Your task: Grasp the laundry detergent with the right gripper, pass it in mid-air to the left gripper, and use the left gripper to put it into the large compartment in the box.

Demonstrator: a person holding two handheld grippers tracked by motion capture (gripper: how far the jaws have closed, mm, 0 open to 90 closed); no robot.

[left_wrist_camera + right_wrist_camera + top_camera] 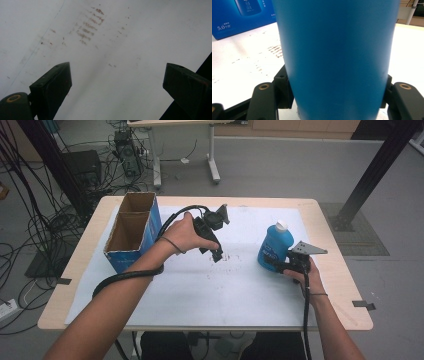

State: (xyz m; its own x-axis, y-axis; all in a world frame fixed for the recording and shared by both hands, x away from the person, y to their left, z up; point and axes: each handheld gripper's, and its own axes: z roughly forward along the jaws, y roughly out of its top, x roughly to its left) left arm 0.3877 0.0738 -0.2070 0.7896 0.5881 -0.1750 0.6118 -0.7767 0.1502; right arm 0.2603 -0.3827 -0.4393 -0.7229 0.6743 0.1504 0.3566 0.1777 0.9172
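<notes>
while the right gripper [278, 265] presses its two black jaws against either side of the blue bottle [274, 244], that bottle stands upright on the white sheet [235, 285] covering the tabletop [327, 240], its white cap on top. in the right gripper view the bottle's smooth blue wall [337, 60] sits squeezed between both jaws, low on its body, so the grip is closed on it. the right hand [305, 272] holds that gripper on the near side of the bottle, with the grey plate pointing away from it. well to the left of the bottle, across a bare stretch of sheet marked with faint brown smudges [90, 27], the left gripper [216, 251] hangs above the sheet in the left hand [186, 234], jaws spread wide with nothing between them. farther left of the bottle, beyond that hand, an open blue cardboard box [131, 232] with two compartments stands at the sheet's edge.
</notes>
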